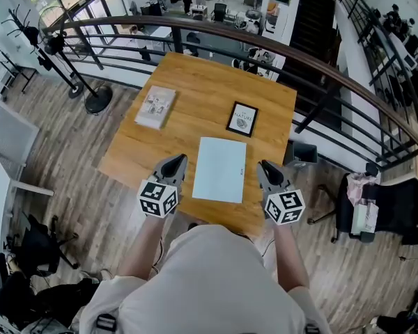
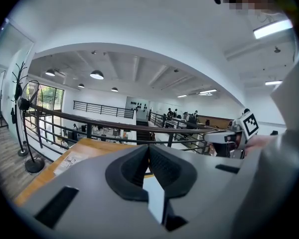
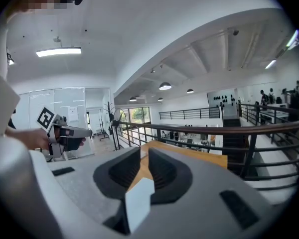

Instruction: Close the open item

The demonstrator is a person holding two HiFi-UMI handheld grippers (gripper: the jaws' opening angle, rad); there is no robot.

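Note:
A pale blue flat laptop (image 1: pixel 220 169) lies with its lid down on the wooden table (image 1: pixel 195 82), near the front edge. My left gripper (image 1: pixel 173 164) hovers just left of it and my right gripper (image 1: pixel 267 169) just right of it, neither touching it. In the left gripper view the left gripper (image 2: pixel 149 148) is shut, pads together, with nothing held. In the right gripper view the right gripper (image 3: pixel 142 153) shows a narrow gap between its pads, with only the table seen through it. Both point nearly level over the table.
A pale book (image 1: pixel 155 107) lies at the table's left, and a black framed picture (image 1: pixel 242 119) behind the laptop. A dark curved railing (image 1: pixel 320 61) runs behind the table. A coat stand (image 1: pixel 63 61) stands at the left, a chair with bags (image 1: pixel 376 207) at the right.

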